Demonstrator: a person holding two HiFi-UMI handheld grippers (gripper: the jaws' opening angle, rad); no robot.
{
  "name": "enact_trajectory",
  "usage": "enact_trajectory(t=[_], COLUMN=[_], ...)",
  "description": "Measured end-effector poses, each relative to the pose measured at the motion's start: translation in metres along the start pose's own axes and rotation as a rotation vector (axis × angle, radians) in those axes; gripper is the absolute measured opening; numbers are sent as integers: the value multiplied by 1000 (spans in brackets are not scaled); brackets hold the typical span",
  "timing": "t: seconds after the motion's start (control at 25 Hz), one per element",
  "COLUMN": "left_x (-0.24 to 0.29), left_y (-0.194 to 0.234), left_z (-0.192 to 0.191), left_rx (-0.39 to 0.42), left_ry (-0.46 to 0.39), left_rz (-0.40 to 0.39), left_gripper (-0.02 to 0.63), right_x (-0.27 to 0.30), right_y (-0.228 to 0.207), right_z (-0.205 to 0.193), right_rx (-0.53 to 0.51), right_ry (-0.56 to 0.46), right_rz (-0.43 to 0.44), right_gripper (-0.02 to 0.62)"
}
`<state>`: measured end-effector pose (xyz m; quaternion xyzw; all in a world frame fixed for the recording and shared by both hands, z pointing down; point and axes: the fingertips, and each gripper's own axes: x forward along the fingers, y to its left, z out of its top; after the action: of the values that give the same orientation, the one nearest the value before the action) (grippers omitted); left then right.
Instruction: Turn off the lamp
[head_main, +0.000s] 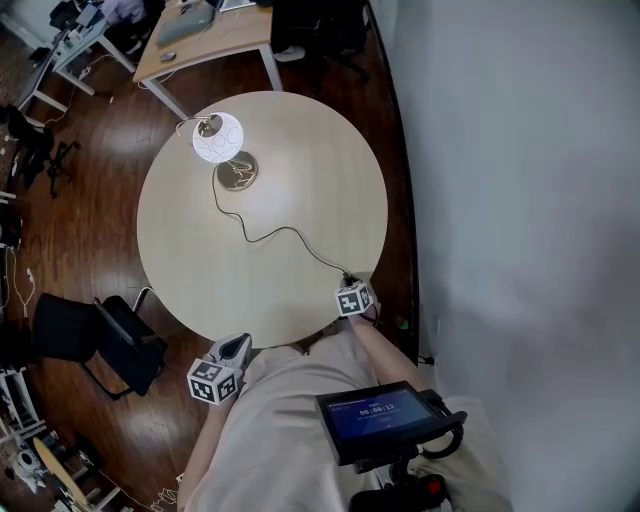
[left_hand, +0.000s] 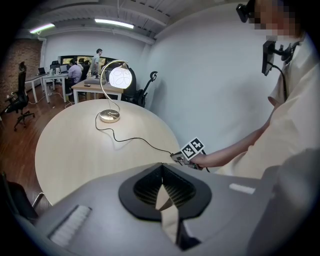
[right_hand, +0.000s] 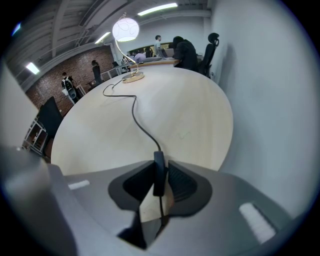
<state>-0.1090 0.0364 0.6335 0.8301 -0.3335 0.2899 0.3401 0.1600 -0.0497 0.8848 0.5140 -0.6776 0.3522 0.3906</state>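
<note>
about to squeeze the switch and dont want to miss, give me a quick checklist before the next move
1. Lamp lit, so switching off is still needed: ok.
2. Inline switch sits between the right gripper jaws, pads against both sides: ok.
3. Cord lies slack across the round table, no pull on the lamp: ok.
4. Left gripper shut, empty, off the table, clear of the cord: ok.
5. Which face of the switch carries the button: cannot tell.

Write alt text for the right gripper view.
The right gripper pinches a black switch on a thin cord. The cord snakes across a round pale table to a lit globe lamp at the far edge.
</note>
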Motion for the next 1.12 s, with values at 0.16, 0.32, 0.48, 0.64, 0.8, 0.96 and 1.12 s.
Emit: enact_trajectory(t=[0.16,0.32,0.48,0.64,0.8,0.96,1.12], left_x=[-5,-6,-5,-1,8,1,-16], left_y=[0,4,6,10,21,11,25], left_z=[-5,-7,-6,-2,-11,-16,-2], left_rx=[-6,-15,-18,-15,-22,-30,-20], left_ry=[-2,-10,-16,-32,-35,-45,-104], left_rz=[4,14,16,17,2,-17,-16], left_gripper=[0,0,0,0,0,0,0], right_x=[-3,0,1,-1,-1,-25,-54], right_y=[3,4,3,4,11,17,36], right_z=[0,0,2,10,20,5,38], right_rx=[-11,-15,-42,-73,-71,-45,-72], right_ry=[3,6,-1,-52,-104,-124,-215], right_rz=[9,12,-14,-28,-28,0,16], right_gripper=[66,66,81,145,156,155,114])
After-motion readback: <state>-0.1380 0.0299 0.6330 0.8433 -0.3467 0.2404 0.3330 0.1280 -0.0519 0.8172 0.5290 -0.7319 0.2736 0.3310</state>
